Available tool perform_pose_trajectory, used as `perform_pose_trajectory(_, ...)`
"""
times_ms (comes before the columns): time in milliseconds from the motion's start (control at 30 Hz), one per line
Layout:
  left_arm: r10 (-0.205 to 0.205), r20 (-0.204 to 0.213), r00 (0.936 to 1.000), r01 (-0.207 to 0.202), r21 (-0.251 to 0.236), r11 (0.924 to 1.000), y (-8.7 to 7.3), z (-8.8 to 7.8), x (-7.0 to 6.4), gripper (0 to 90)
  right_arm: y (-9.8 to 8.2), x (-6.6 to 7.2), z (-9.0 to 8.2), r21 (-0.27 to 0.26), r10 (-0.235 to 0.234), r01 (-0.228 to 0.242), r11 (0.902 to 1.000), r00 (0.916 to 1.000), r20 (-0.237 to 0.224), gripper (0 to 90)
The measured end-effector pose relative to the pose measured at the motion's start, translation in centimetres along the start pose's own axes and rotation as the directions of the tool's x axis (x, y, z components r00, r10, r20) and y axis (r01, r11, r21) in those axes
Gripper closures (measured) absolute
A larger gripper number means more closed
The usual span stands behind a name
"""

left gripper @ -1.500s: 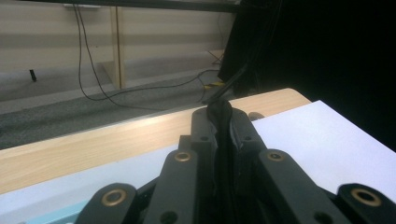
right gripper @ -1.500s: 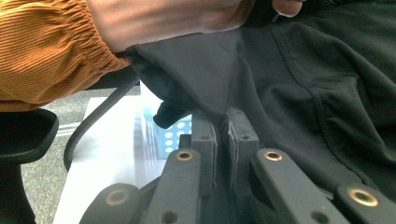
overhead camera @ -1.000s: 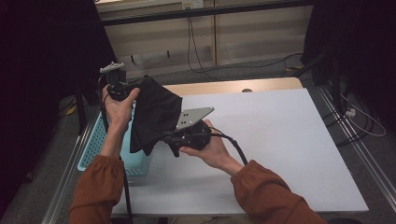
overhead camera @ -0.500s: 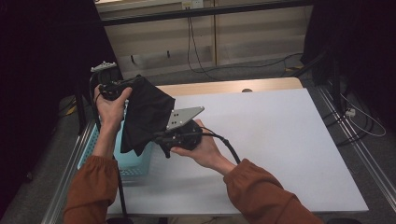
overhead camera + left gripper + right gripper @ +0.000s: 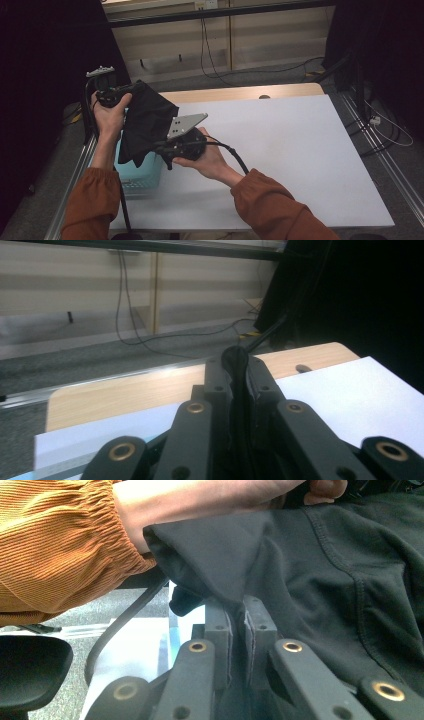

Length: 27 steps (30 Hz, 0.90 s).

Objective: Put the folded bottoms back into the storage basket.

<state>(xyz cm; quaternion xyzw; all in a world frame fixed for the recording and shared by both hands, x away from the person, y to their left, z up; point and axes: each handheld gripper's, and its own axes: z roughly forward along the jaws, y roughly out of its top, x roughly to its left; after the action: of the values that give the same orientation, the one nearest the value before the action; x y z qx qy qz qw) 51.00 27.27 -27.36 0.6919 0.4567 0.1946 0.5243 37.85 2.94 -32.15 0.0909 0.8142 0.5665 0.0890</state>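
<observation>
Black garment [image 5: 147, 125] hangs diagonally, long axis slanting down-right.

No lettering, label, brand or number can be read anywhere here — not on cloth, basket or table.

Both sleeves [image 5: 280, 207] are rust-orange ribbed fabric with elastic cuffs. Each black claw [image 5: 239, 611] carries brass-ringed pivots; the right bears a grey triangular plate [image 5: 185, 124].

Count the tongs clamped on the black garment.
2. The left tongs pinch the black garment at its upper edge; the right tongs grip its lower part, above the turquoise basket.
</observation>
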Motion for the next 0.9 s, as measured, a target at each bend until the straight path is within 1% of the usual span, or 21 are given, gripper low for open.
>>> perform_pose_trajectory(33, 0.002, -0.006, 1.0000, -0.002, 0.000, 1.0000, 0.0, -0.2, 0.3, 82.8, 0.1, -0.1, 0.3, 0.001, -0.004, 0.004, 1.0000, 1.0000, 0.003, 83.7)
perform_pose_trajectory(233, -0.006, -0.027, 0.9996, 0.006, -0.003, 1.0000, 0.0, -0.4, 1.1, 82.8, 0.5, -0.4, 1.0, 0.006, -0.001, 0.001, 1.0000, 1.0000, 0.008, 83.7)
perform_pose_trajectory(333, 0.001, -0.038, 0.9993, -0.002, 0.000, 1.0000, 0.0, -0.7, 1.5, 82.8, 0.6, -0.4, 1.3, 0.006, 0.001, -0.001, 1.0000, 0.9999, 0.010, 83.7)
perform_pose_trajectory(400, -0.008, -0.044, 0.9990, 0.008, -0.001, 1.0000, 0.1, -0.9, 1.7, 82.8, 0.8, -0.5, 1.6, 0.010, 0.000, 0.000, 1.0000, 0.9999, 0.014, 83.7)
perform_pose_trajectory(433, 0.000, -0.044, 0.9990, 0.000, -0.004, 1.0000, 0.2, -0.9, 1.8, 82.8, 1.0, -0.6, 1.9, 0.007, 0.002, -0.002, 1.0000, 0.9999, 0.010, 83.7)
perform_pose_trajectory(467, -0.006, -0.045, 0.9990, 0.006, -0.007, 1.0000, 0.2, -1.0, 1.8, 82.8, 1.0, -0.6, 1.9, 0.007, 0.002, -0.002, 1.0000, 0.9999, 0.010, 83.7)
perform_pose_trajectory(567, -0.010, -0.052, 0.9986, 0.009, -0.015, 0.9998, 0.3, -1.3, 2.3, 82.8, 1.4, -0.5, 2.6, 0.007, -0.006, 0.006, 1.0000, 1.0000, 0.005, 83.7)
perform_pose_trajectory(600, -0.010, -0.052, 0.9986, 0.009, -0.015, 0.9998, 0.3, -1.3, 2.3, 82.7, 1.4, -0.5, 2.6, 0.007, -0.006, 0.006, 1.0000, 1.0000, 0.005, 83.7)
perform_pose_trajectory(633, -0.013, -0.056, 0.9984, 0.012, -0.018, 0.9998, 0.3, -1.4, 2.4, 82.7, 1.6, -0.5, 3.0, 0.009, -0.007, 0.007, 0.9999, 1.0000, 0.005, 83.7)
perform_pose_trajectory(667, -0.017, -0.061, 0.9980, 0.016, -0.017, 0.9997, 0.3, -1.6, 2.7, 82.7, 1.6, -0.5, 3.2, 0.008, -0.005, 0.005, 1.0000, 1.0000, 0.006, 83.6)
perform_pose_trajectory(733, -0.016, -0.065, 0.9977, 0.015, -0.018, 0.9997, 0.3, -1.7, 2.9, 82.7, 1.7, -0.5, 3.3, 0.008, -0.004, 0.004, 1.0000, 1.0000, 0.006, 83.7)
perform_pose_trajectory(767, -0.021, -0.074, 0.9971, 0.020, -0.015, 0.9997, 0.3, -1.9, 3.2, 82.7, 1.7, -0.5, 3.7, 0.010, 0.001, -0.001, 1.0000, 1.0000, 0.005, 83.6)
perform_pose_trajectory(900, -0.022, -0.083, 0.9963, 0.021, -0.016, 0.9997, 0.2, -2.2, 3.5, 82.7, 1.8, -0.4, 4.2, 0.010, 0.005, -0.005, 0.9999, 1.0000, -0.001, 83.7)
